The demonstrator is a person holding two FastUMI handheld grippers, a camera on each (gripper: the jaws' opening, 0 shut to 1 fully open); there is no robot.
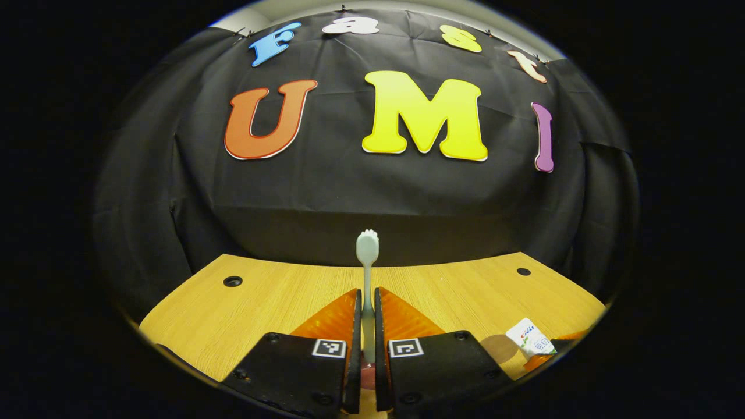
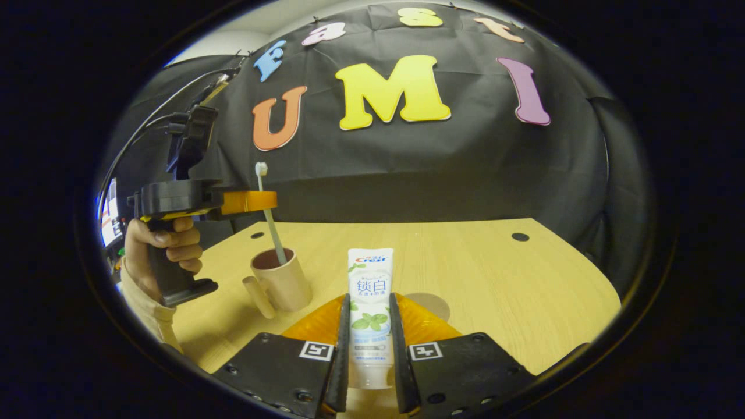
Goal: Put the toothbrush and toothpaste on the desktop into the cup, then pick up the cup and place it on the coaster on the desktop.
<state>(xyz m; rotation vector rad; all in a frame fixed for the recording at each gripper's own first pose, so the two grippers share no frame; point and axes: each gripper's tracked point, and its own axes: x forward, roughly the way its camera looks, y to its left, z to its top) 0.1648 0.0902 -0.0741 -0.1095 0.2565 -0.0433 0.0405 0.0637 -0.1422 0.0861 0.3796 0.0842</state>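
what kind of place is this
Likely a staged recording booth, not a bathroom: a black cloth wall behind a light wooden desktop with round holes, and a hand-held gripper lowering a pale toothbrush into a tan cup.

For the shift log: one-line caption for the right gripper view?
Right tool holds toothpaste; left tool lowers toothbrush into cup.

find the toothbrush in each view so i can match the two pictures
Left gripper view: toothbrush bottom centre, upright between the left gripper's fingers.
Right gripper view: toothbrush at left, tilted, lower end in the cup.
Shared landmark: the toothpaste tube.
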